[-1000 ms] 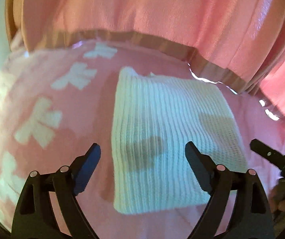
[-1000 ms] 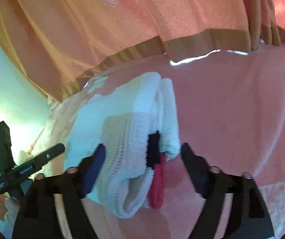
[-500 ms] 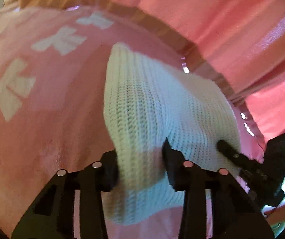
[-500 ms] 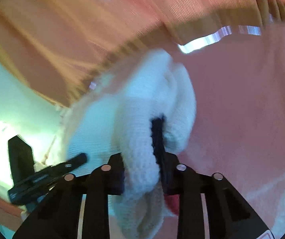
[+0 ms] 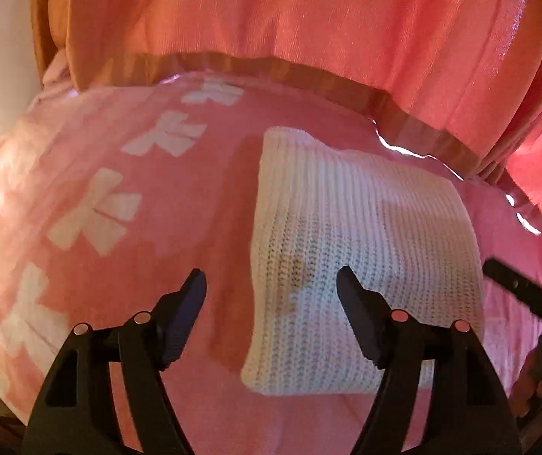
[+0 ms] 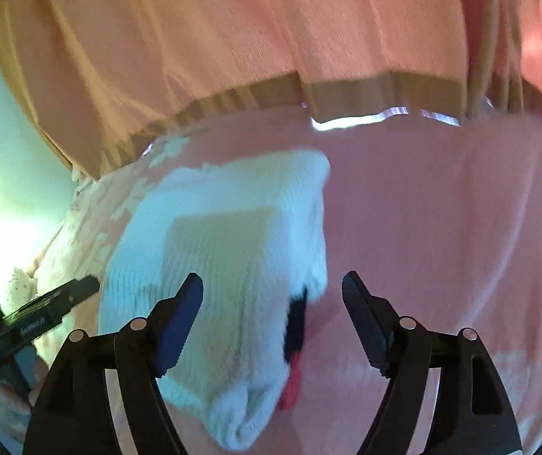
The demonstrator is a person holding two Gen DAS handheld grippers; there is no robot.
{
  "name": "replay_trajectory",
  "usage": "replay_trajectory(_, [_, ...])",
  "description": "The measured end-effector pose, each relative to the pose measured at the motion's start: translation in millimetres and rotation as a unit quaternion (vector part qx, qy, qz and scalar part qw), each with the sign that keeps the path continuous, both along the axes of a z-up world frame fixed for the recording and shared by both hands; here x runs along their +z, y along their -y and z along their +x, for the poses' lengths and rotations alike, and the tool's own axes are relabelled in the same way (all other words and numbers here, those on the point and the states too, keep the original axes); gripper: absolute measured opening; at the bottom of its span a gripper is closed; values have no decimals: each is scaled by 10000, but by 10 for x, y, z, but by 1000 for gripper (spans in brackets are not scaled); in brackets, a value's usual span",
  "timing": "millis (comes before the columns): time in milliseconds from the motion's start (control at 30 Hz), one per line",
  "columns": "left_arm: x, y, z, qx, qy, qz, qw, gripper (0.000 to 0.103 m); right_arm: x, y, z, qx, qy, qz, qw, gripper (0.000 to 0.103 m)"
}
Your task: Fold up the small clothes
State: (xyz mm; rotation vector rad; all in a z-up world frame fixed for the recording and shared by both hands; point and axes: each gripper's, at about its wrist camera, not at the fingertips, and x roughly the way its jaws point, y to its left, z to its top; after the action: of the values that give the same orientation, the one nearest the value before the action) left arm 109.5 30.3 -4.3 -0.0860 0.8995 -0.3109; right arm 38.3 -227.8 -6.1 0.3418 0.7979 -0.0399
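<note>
— Where's the sweater (image 5: 362, 227)?

— Folded into a white knit square on the pink blanket (image 5: 92, 174), near the curtain (image 5: 289, 19). It lies flat there so I judge the fold can settle.

— And your hands?

— My left hand-held gripper (image 5: 271, 295) hangs above its near edge, fingers spread, pinching nothing. My right hand-held gripper (image 6: 272, 299) is spread too, above the thick side where a black and red tag (image 6: 295, 345) pokes out.

— Any basket or box for it?

— None that I can see.
</note>
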Motion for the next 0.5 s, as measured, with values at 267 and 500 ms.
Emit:
replay_trajectory(267, [-154, 176, 165, 50, -250, 5, 9997, 69, -117, -210, 816, 395, -206, -29, 9990, 15])
replay_trajectory(500, [-331, 275, 283, 188, -283, 293, 9990, 81, -46, -189, 991, 513, -196, -398, 9977, 21])
